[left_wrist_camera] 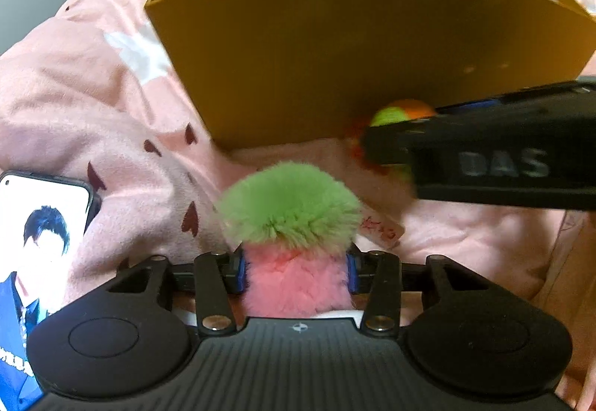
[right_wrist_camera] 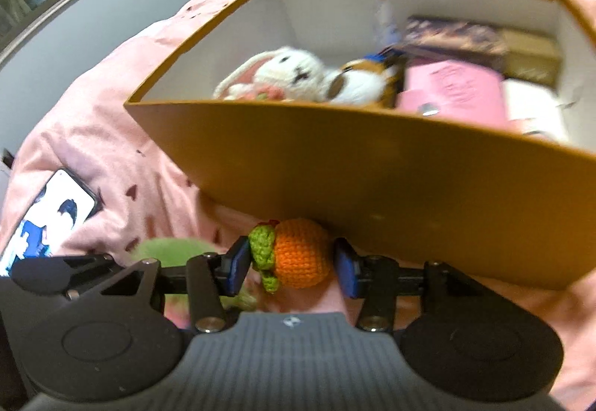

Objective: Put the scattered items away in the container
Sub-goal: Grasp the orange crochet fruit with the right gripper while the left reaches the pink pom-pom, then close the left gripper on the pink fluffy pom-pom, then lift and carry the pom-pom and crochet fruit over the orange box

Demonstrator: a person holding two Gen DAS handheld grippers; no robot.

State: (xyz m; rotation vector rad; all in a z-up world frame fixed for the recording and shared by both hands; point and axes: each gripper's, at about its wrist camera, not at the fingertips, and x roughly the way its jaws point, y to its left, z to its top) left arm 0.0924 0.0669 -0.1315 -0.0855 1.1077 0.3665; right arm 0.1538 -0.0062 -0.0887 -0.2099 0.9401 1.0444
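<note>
**Two soft toys, ready to go in the box**

The left tongs (left_wrist_camera: 296, 271) squeeze a fluffy toy (left_wrist_camera: 290, 225). It is pink at the bottom and green on top. The blue pads press into the pink fur on both sides, so the toy is held.

The right tongs (right_wrist_camera: 292, 264) have a knitted carrot (right_wrist_camera: 298, 252) between them. The left pad touches the green leaves. The right pad looks just beside the orange part, with a thin gap. So I cannot tell if the carrot is gripped yet.

The box (right_wrist_camera: 335, 165) sits on the pink bed (left_wrist_camera: 93, 94), right in front of both tongs. Its tall wall stands between the toys and the inside. I think both toys must be lifted over that wall.

Inside, past the wall, a bunny (right_wrist_camera: 283, 74) already lies. A phone (left_wrist_camera: 41, 225) lies on the bed, left of the left tongs.
</note>
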